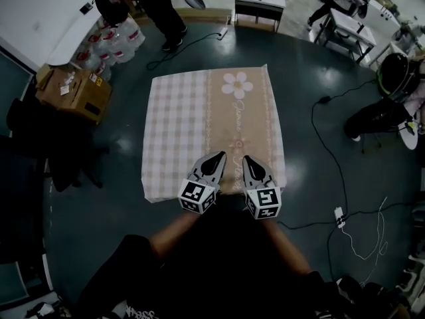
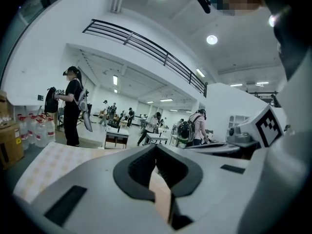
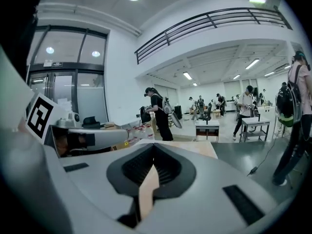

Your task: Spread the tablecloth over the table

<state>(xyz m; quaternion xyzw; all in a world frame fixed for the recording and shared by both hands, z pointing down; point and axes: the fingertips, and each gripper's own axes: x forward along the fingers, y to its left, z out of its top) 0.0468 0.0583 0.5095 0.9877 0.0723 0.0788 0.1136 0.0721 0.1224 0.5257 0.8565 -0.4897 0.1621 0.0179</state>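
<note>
- Grey shells on the left gripper [image 1: 218,157] and right gripper [image 1: 248,159], black lining inside the jaws.
- Behind each claw, a white cube [image 1: 198,197] with black square markers.
- Further back, a dark sleeve [image 1: 123,268].

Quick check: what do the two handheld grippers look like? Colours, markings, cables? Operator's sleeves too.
The left gripper and right gripper match. Each has a light grey tapered shell, dark ribbed pads and, at the back, a white cube with black square markers. No cables show on either. The person wears a dark top, and its sleeves leave the forearms bare.
</note>
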